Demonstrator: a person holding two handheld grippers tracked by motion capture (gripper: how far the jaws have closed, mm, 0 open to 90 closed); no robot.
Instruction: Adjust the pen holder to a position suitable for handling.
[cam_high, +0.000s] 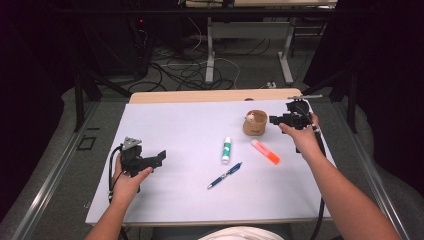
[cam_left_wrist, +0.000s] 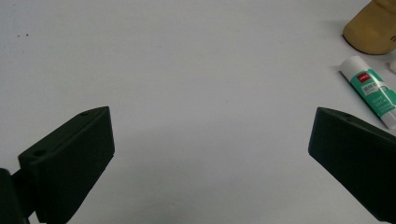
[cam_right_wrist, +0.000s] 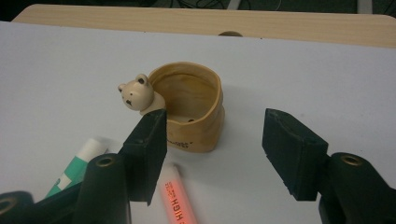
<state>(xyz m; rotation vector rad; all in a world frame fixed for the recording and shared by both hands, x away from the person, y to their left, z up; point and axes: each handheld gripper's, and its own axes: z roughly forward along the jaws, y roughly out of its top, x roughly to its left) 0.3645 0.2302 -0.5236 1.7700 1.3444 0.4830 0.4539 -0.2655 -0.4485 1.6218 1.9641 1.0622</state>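
A tan ceramic cup (cam_high: 254, 123) (cam_right_wrist: 191, 107) with a small bear head on its rim stands on the white sheet at the back right. My right gripper (cam_high: 274, 120) (cam_right_wrist: 215, 135) hovers just right of it, jaws apart with nothing between them. In front of the cup lie an orange highlighter (cam_high: 265, 151) (cam_right_wrist: 177, 198), a green-and-white glue stick (cam_high: 226, 149) (cam_left_wrist: 371, 91) (cam_right_wrist: 77, 165) and a blue pen (cam_high: 225, 175). My left gripper (cam_high: 159, 157) (cam_left_wrist: 212, 135) is held low over the sheet at the left, open wide and holding nothing.
The white sheet (cam_high: 175, 130) covers most of the wooden table (cam_high: 200, 96), whose far edge shows behind it. Beyond the table the floor carries cables and desk legs (cam_high: 210, 55). In the left gripper view the cup (cam_left_wrist: 373, 28) sits at the top right corner.
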